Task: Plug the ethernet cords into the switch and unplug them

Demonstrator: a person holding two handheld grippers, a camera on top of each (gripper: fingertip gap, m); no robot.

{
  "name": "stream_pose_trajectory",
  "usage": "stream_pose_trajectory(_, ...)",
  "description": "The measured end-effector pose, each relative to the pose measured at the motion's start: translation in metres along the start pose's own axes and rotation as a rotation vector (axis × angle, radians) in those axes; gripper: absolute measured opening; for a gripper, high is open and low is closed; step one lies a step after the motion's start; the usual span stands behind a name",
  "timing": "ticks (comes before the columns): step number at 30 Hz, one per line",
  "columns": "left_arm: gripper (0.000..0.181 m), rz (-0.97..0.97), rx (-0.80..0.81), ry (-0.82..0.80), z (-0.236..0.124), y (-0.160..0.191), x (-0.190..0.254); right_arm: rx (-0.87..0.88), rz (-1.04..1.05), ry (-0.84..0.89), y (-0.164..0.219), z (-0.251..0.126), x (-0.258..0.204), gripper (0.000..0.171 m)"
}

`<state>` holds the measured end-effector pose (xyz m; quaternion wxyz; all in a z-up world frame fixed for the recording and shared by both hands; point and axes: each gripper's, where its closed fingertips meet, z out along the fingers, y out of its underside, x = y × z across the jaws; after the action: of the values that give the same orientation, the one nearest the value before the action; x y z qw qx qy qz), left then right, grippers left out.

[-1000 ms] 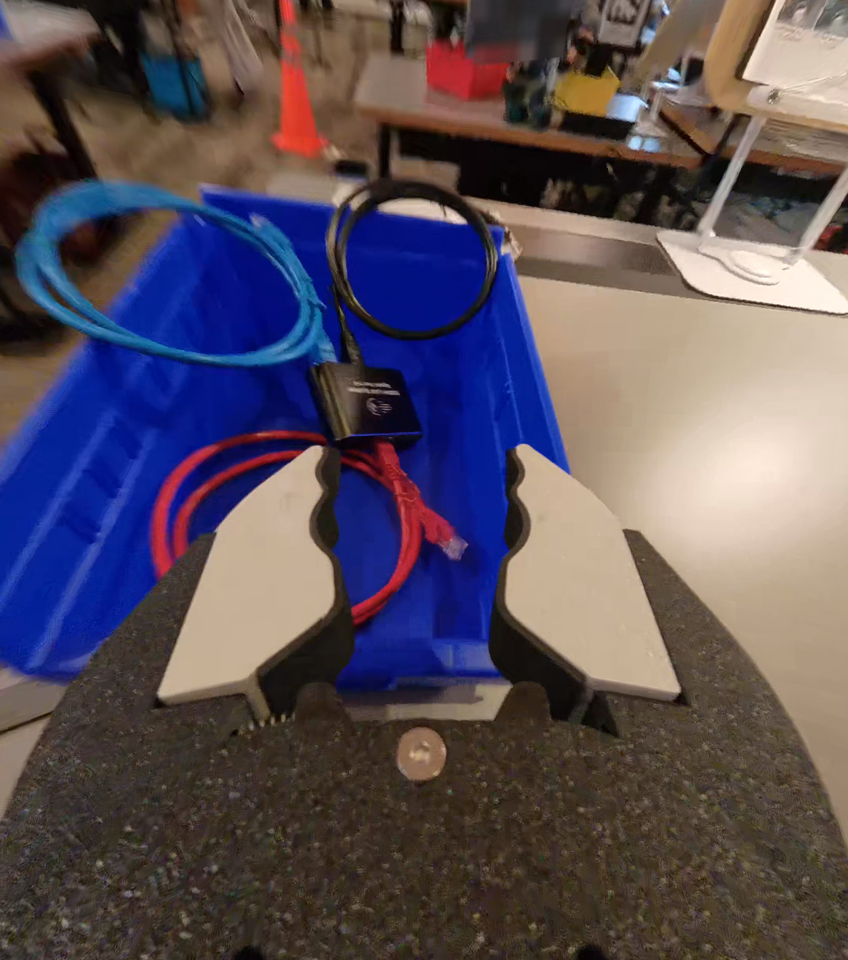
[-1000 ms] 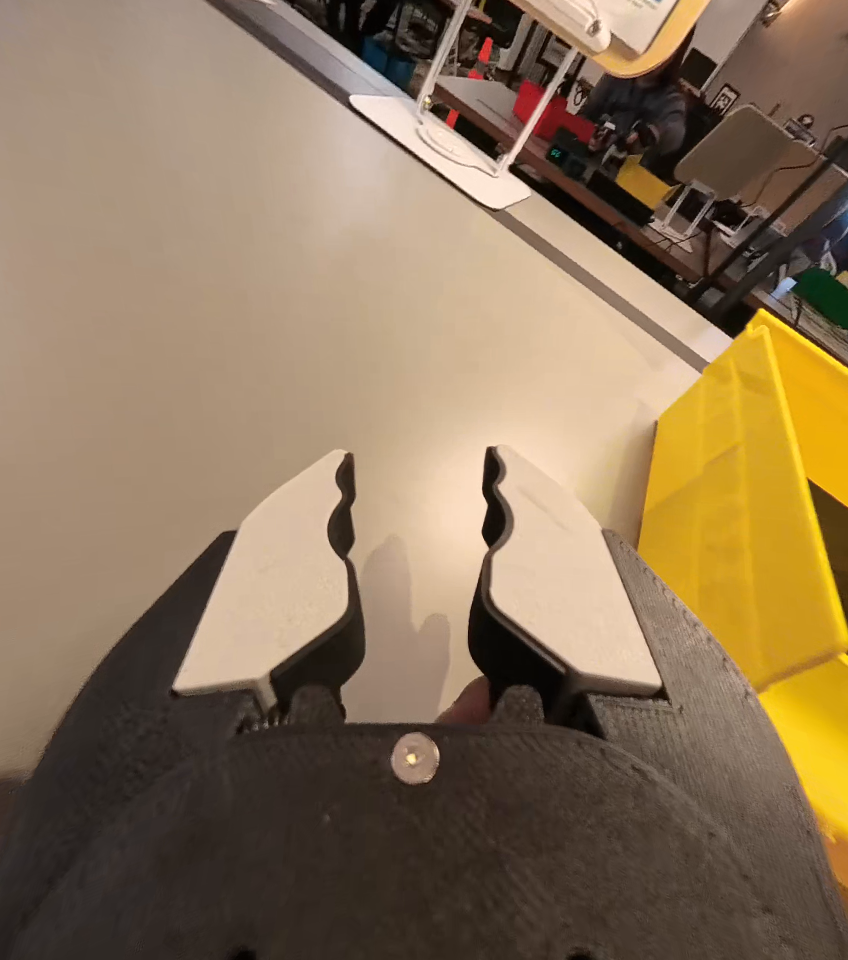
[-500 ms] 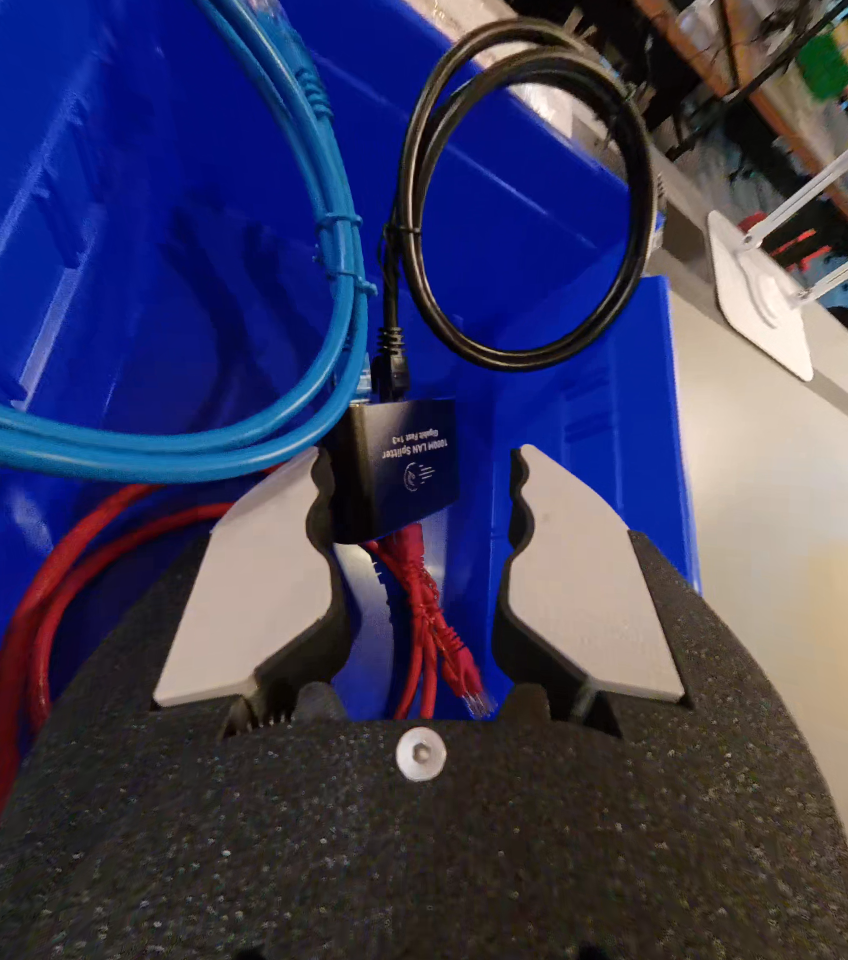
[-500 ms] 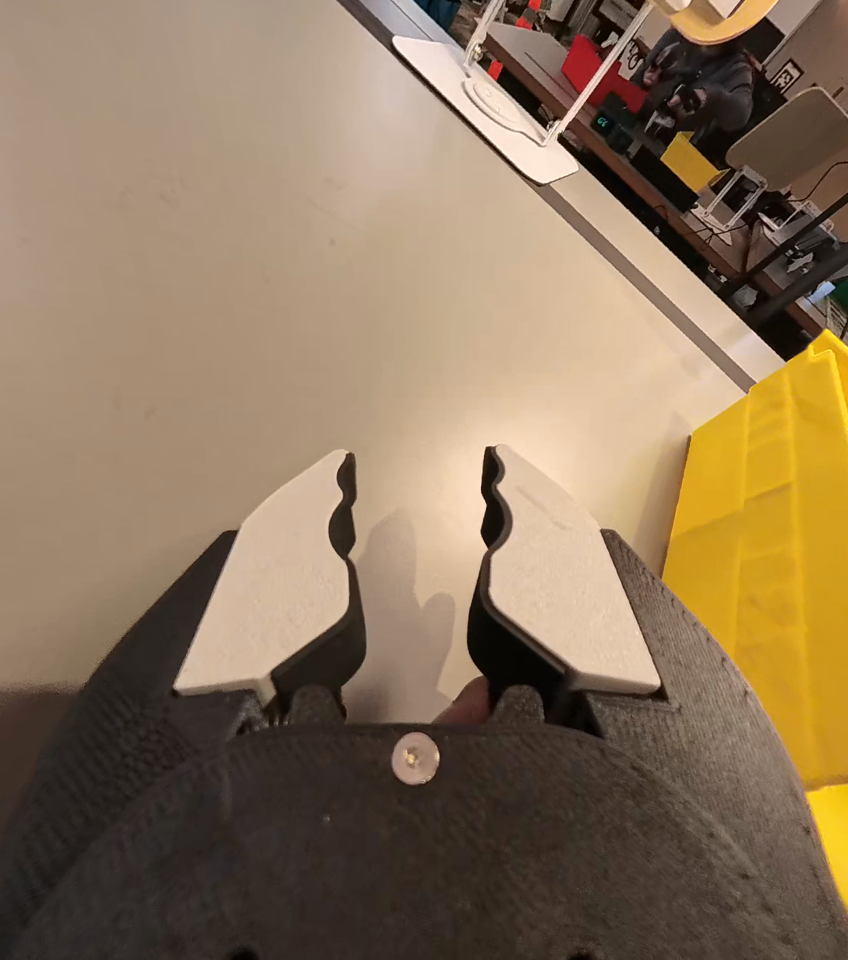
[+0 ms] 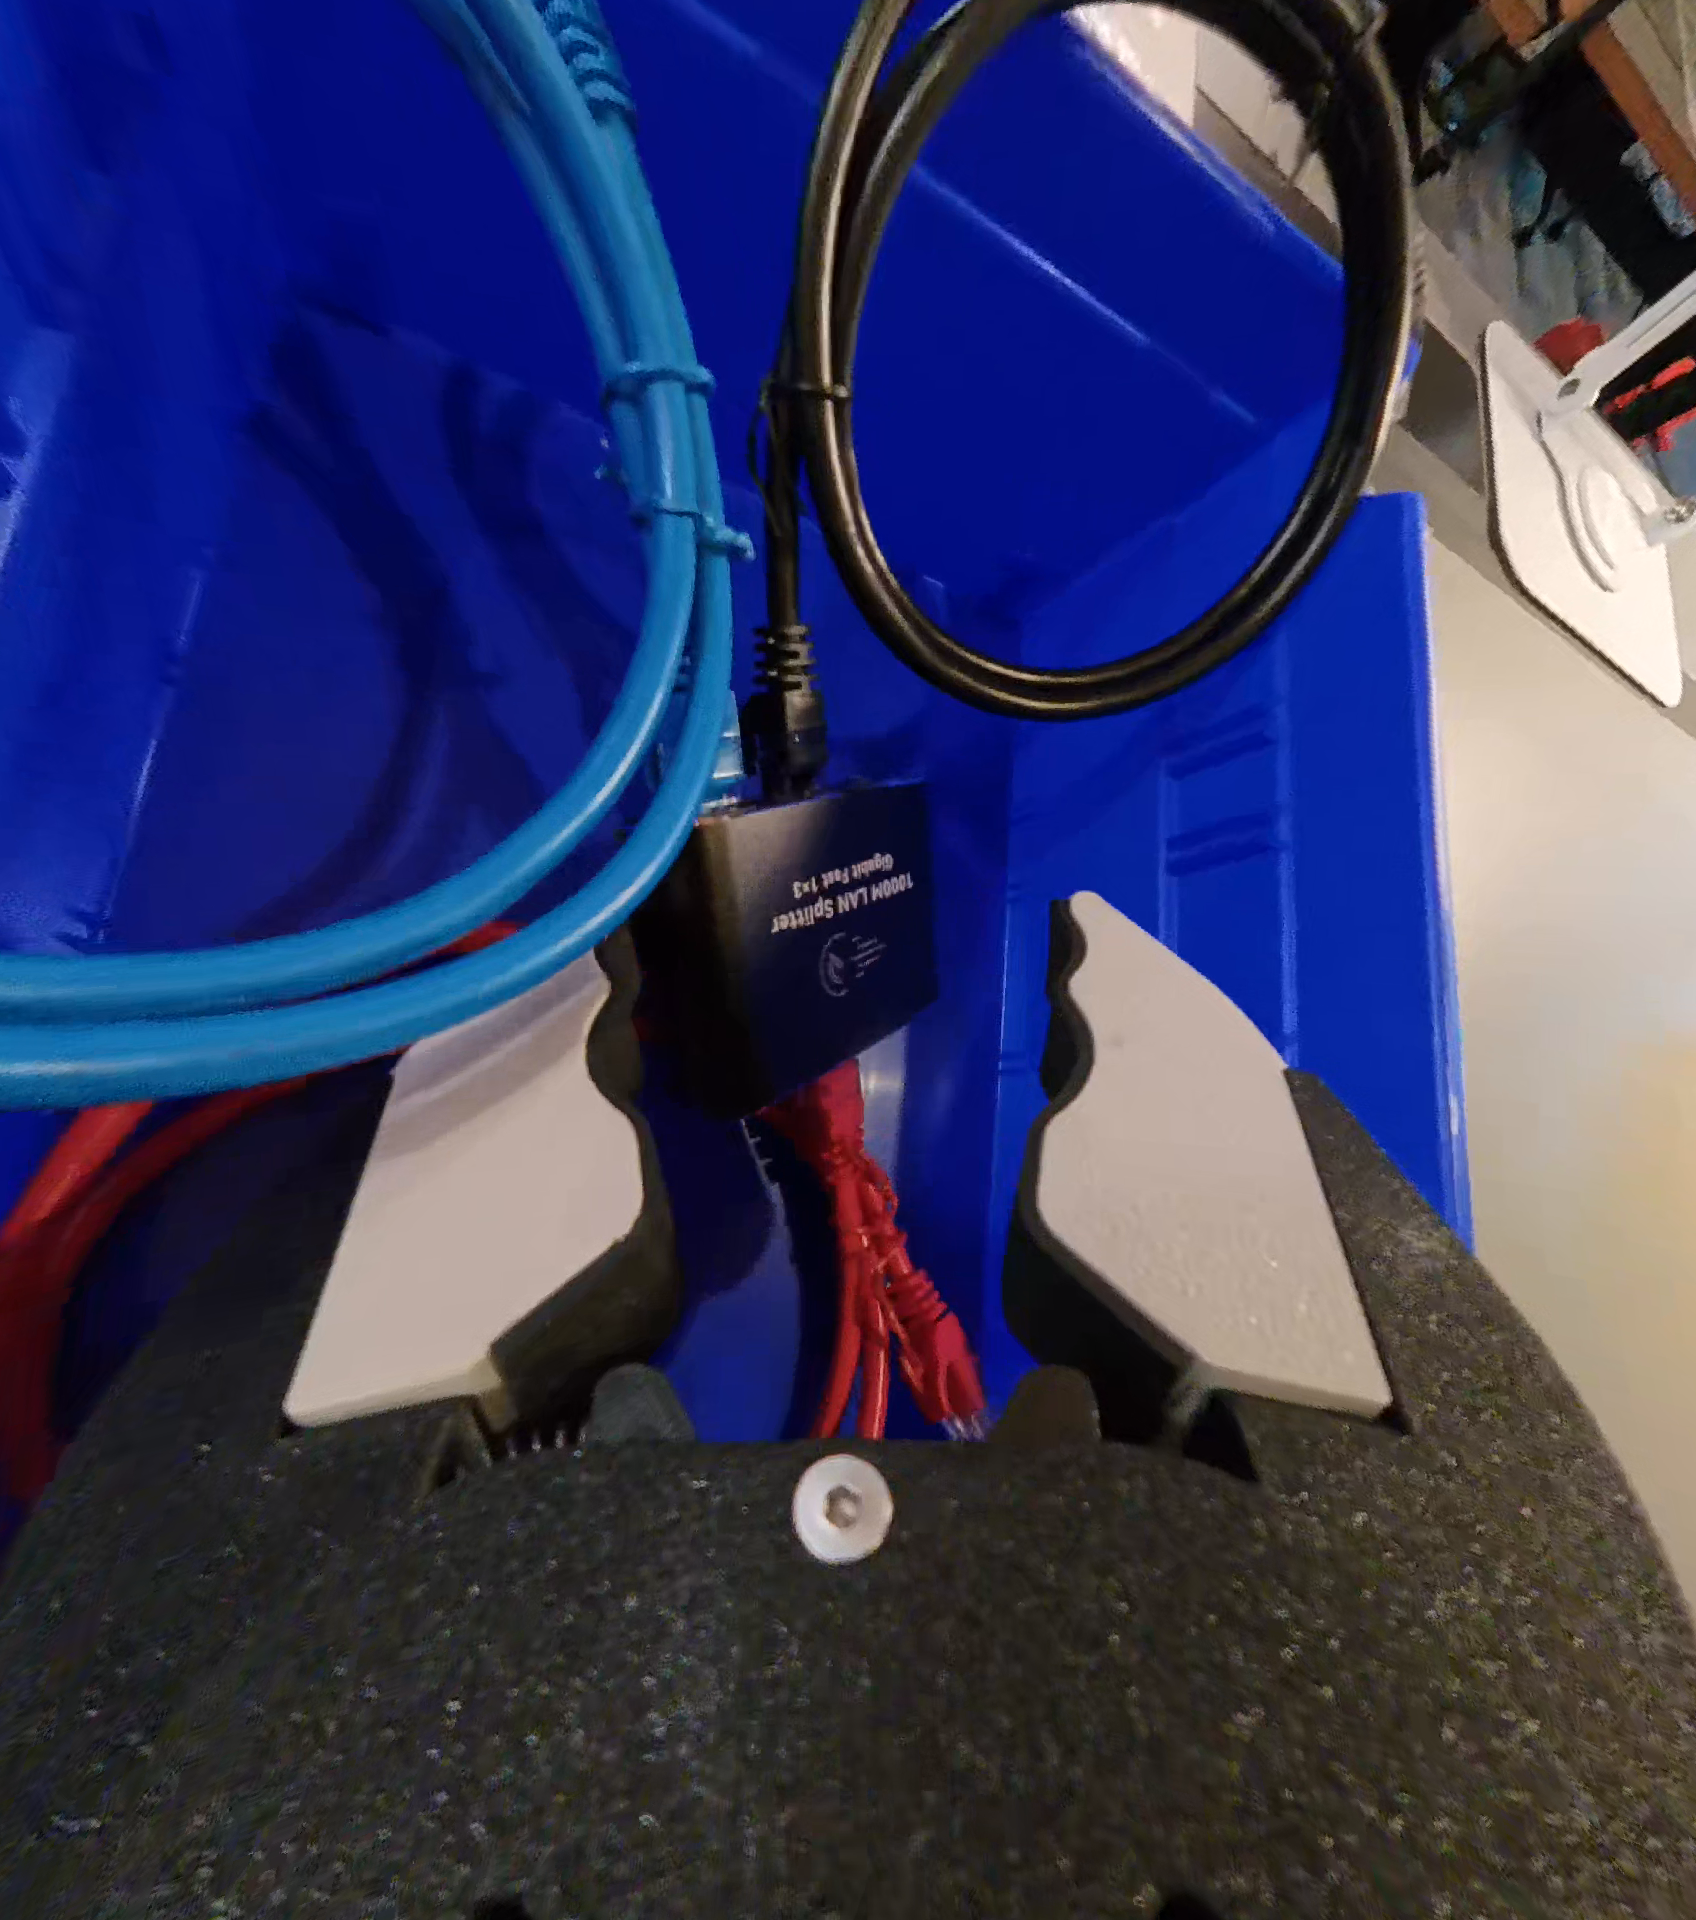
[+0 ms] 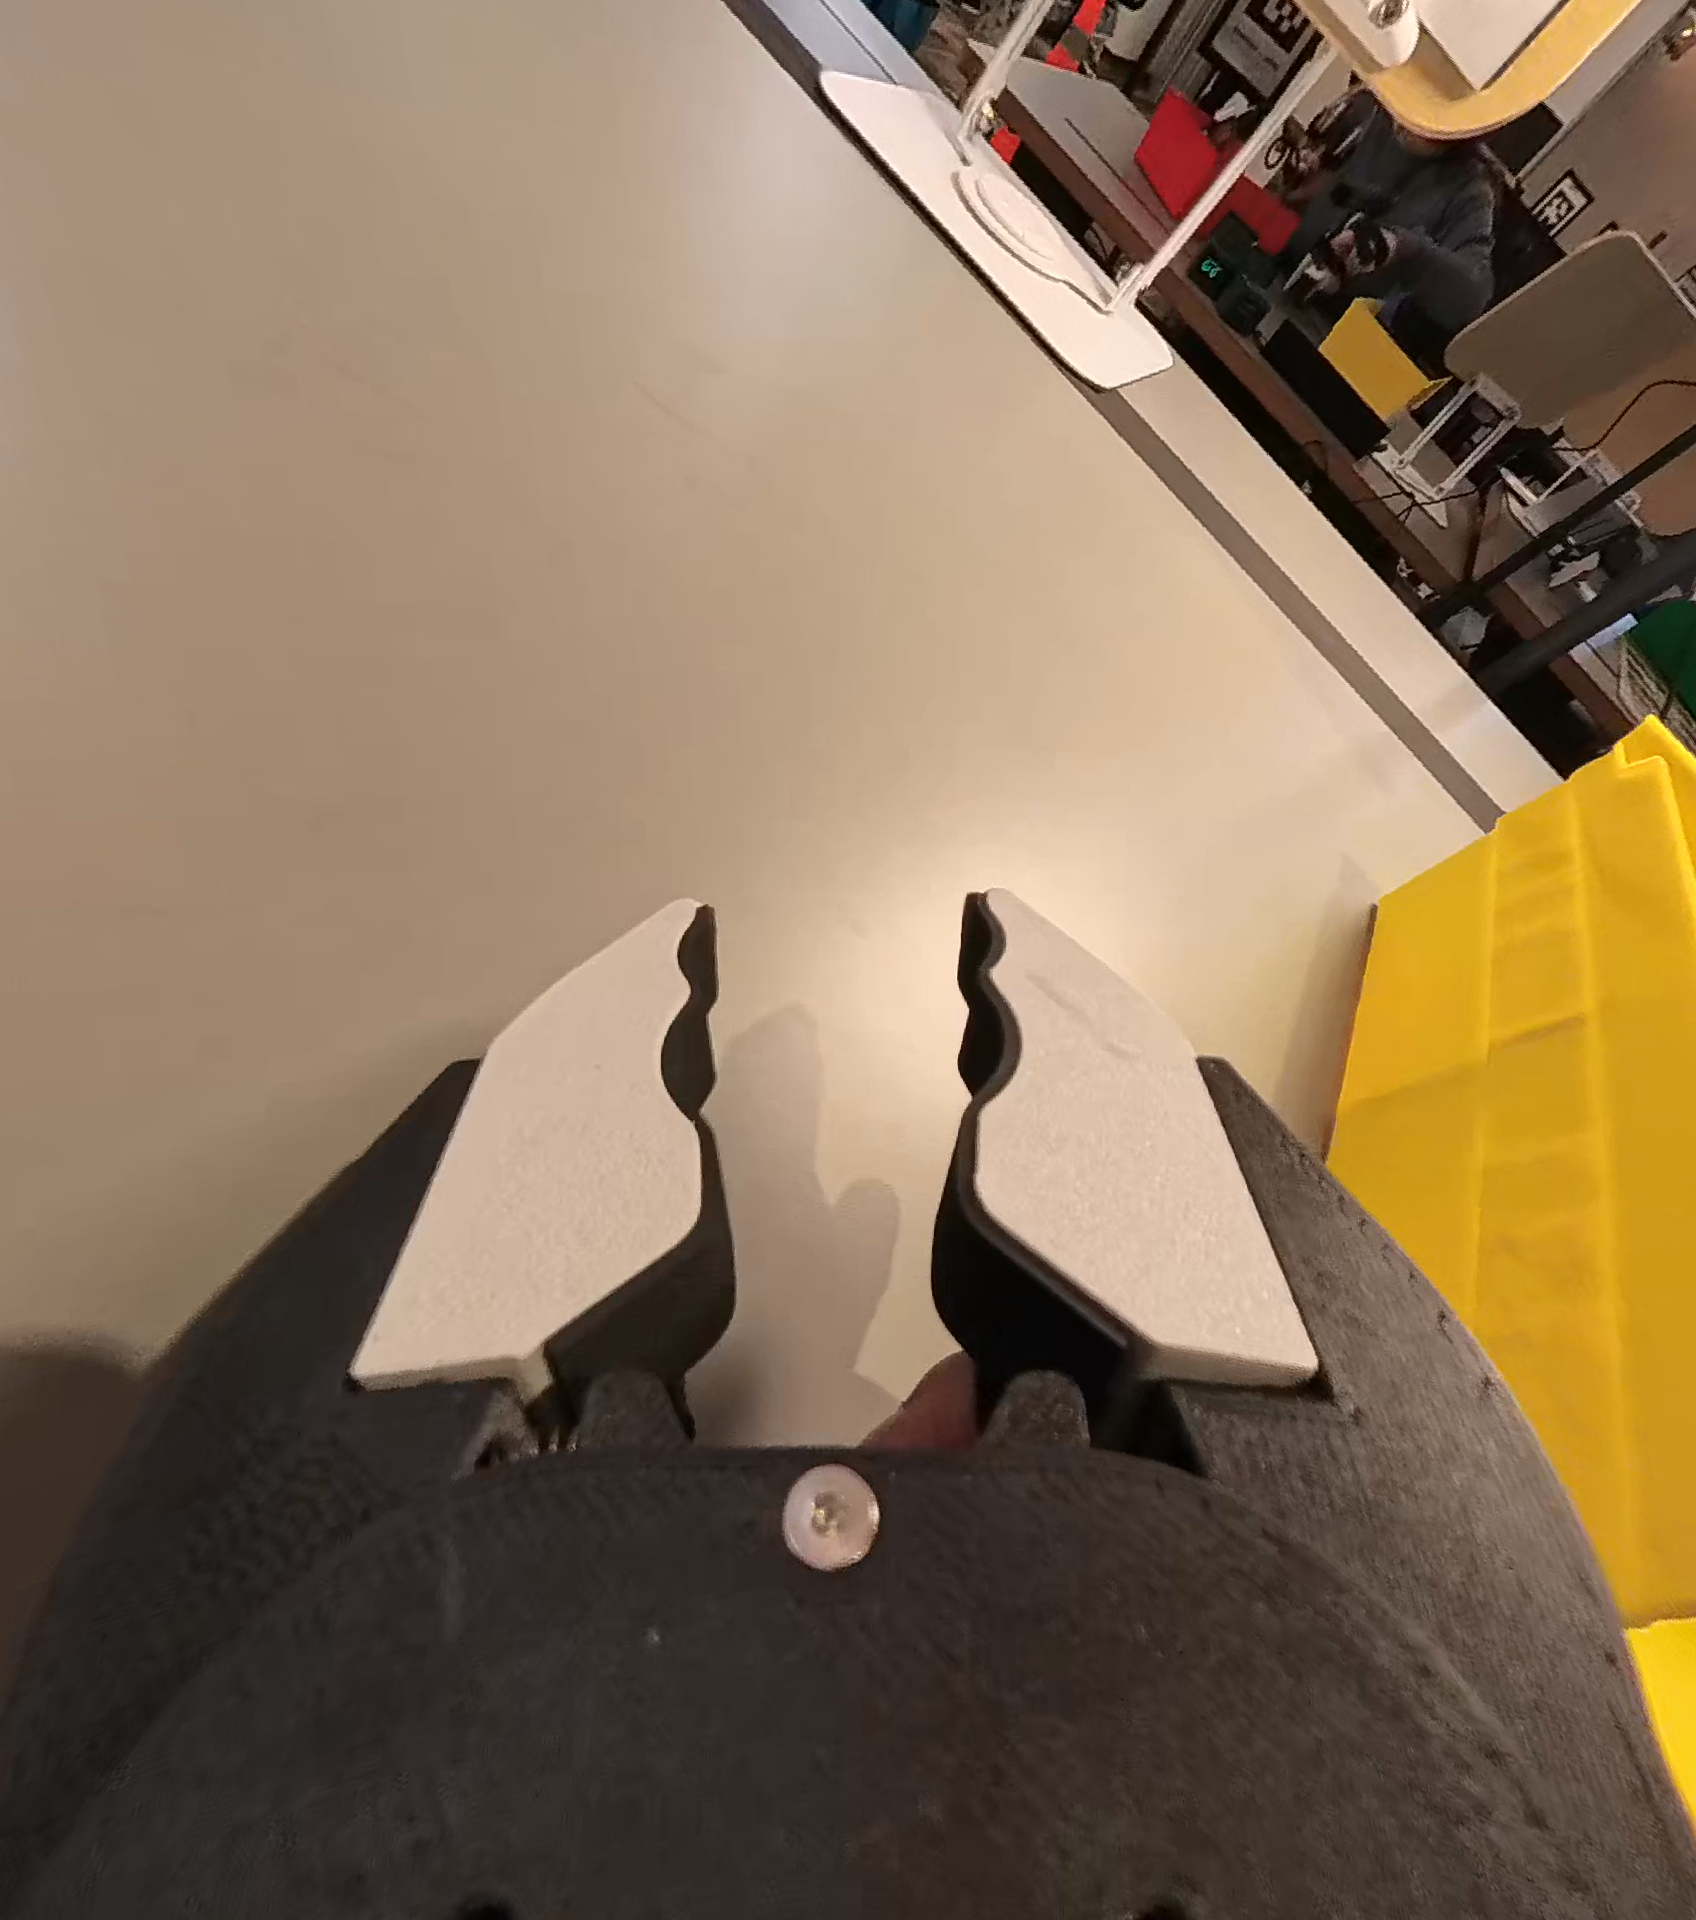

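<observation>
Left gripper (image 5: 839, 935), fingers wide, reaching into the blue bin (image 5: 1208, 582) with the switch (image 5: 792, 956) between its fingertips, closure next; right gripper (image 6: 836, 920), fingers apart and empty, above the desk (image 6: 408, 520).

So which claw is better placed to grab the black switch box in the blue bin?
Left. The left claw is open inside the blue bin, the switch box just at its fingertips. The right claw hangs open over bare table.
</observation>
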<state>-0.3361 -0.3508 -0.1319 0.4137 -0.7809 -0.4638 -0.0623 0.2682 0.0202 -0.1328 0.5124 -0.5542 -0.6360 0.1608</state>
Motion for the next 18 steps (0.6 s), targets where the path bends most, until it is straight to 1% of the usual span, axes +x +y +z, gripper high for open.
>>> stream_pose_trajectory(3,0.078,-0.036,-0.023,0.017,0.008,0.002,-0.002,0.007,-0.003,0.003,-0.001,-0.003,-0.002,0.045)
stream_pose_trajectory(7,0.078,-0.031,-0.066,-0.002,0.021,0.01,-0.008,0.017,-0.001,0.001,-0.002,-0.004,-0.002,0.045)
stream_pose_trajectory(8,0.066,-0.022,-0.049,0.007,0.024,0.011,-0.009,0.015,0.002,-0.001,-0.001,-0.004,-0.002,0.045)
stream_pose_trajectory(9,0.059,-0.015,-0.034,0.009,0.025,0.011,-0.01,0.014,0.005,-0.003,-0.001,-0.004,-0.002,0.045)
stream_pose_trajectory(10,0.058,-0.018,-0.035,0.022,0.025,0.011,-0.009,0.015,0.007,-0.005,-0.001,-0.004,-0.002,0.045)
stream_pose_trajectory(11,0.052,-0.022,-0.038,0.042,0.024,0.011,-0.006,0.018,0.009,-0.006,-0.002,-0.004,-0.002,0.045)
stream_pose_trajectory(12,0.038,-0.02,-0.021,0.078,0.02,0.007,-0.001,0.022,0.01,-0.007,-0.002,-0.005,-0.002,0.045)
stream_pose_trajectory(13,0.028,-0.027,0.012,0.11,0.014,0.001,0.004,0.025,0.012,-0.009,-0.002,-0.005,-0.002,0.045)
stream_pose_trajectory(14,0.031,-0.029,0.034,0.126,0.008,-0.004,0.007,0.026,0.013,-0.011,-0.003,-0.005,-0.002,0.045)
stream_pose_trajectory(15,0.031,-0.018,0.052,0.141,0.001,-0.009,0.011,0.026,0.011,-0.01,-0.002,-0.005,-0.002,0.045)
stream_pose_trajectory(17,0.03,0.016,0.107,0.174,-0.017,-0.021,0.022,0.021,0.003,-0.001,-0.001,-0.005,0.0,0.044)
stream_pose_trajectory(18,0.026,0.04,0.141,0.18,-0.029,-0.028,0.028,0.019,0.001,0.003,-0.001,-0.004,0.0,0.044)
